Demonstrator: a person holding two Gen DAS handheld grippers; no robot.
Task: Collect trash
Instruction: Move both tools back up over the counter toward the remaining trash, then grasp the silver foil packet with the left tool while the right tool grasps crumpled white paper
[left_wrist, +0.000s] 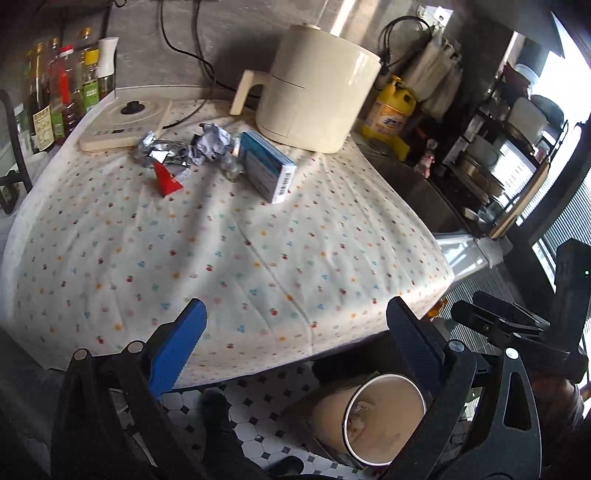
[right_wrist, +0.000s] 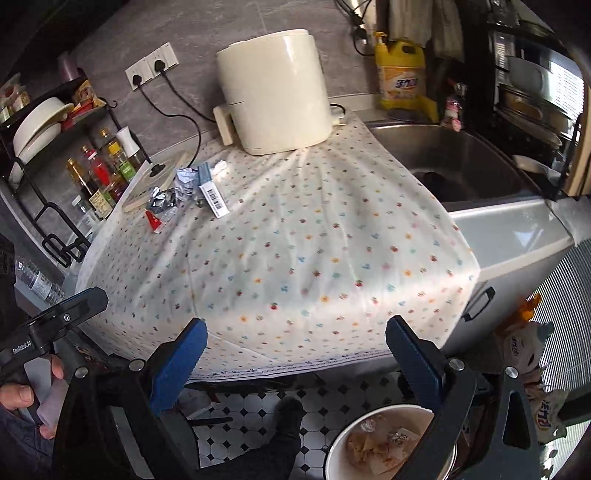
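Left wrist view, item one: my left gripper, jaws spread as wide as they go, nothing between them, hanging over the near edge of the flowered tablecloth. Item two, right wrist view: my right gripper, likewise fully spread and empty, over the same near edge. Item three, the trash, all placed relative to the cream air fryer at the back of the cloth: a blue and white carton just in front of it; a crumpled paper ball beside the carton on the side away from the fryer; foil wrappers further that way; a red wrapper scrap in front of the foil. Item four: a white bin on the tiled floor below the near edge, already holding wrappers. Handling note, my judgement: the step in hand is the reach to the next piece; the carton is the simplest grip, taken across its narrow sides, while the foil and paper want a low, flat approach so the pads pinch rather than push them. Clearance: the wide middle of the cloth is bare, giving free travel toward the fryer; the sink lies to the fryer's far side, bottles and a rack beyond the trash, so I would keep each sweep short.
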